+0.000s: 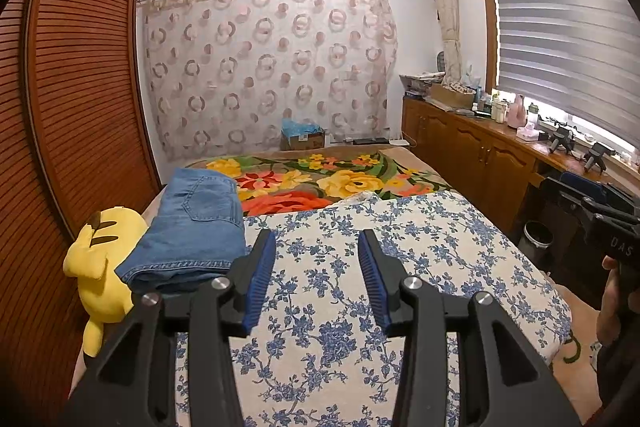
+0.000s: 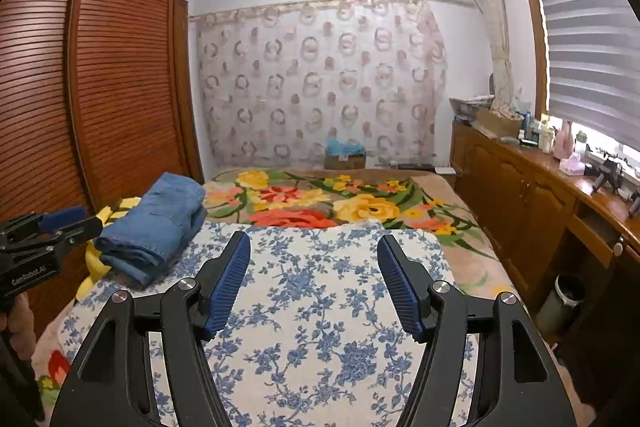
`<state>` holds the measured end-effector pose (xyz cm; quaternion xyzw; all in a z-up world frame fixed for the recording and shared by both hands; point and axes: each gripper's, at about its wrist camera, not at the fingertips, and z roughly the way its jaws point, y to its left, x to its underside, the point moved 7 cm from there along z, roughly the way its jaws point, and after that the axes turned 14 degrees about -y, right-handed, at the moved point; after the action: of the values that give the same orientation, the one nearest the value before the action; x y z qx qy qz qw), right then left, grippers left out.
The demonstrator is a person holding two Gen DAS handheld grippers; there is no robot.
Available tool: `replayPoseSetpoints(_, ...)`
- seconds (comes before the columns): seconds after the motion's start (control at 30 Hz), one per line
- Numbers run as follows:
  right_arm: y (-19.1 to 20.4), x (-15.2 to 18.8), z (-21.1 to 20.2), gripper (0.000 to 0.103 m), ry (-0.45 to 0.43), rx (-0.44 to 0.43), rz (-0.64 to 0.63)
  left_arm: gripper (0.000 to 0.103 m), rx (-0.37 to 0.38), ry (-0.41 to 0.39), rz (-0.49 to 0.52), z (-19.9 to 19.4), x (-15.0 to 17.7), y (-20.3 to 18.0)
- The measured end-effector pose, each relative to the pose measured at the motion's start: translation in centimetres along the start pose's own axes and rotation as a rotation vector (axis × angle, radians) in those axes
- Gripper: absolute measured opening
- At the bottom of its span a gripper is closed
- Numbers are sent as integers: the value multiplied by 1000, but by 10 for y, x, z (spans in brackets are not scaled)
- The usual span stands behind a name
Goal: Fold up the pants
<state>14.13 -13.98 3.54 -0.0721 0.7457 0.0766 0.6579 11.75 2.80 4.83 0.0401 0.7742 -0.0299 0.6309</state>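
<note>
I count one folded jeans [image 1: 192, 227] at the bed's left edge | one yellow plush toy [image 1: 100, 267] touching it | left gripper [image 1: 318, 263], right gripper [image 2: 314, 267] both apart, empty | nothing blocks them

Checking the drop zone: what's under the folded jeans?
The jeans rest on the blue-flowered cloth and partly over a yellow plush. Whatever lies directly beneath them is covered.

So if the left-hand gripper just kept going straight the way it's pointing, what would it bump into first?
Probably the blue-flowered quilt on the bed: the left gripper tilts down toward it, jaws empty. The folded jeans lie off to its left.
</note>
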Motion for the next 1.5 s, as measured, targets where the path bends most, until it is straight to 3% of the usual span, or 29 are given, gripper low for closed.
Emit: replayPoseSetpoints(1.5, -7, 4, -3, 69, -1, 4, 1, 44, 3, -4, -4, -2, 0, 1)
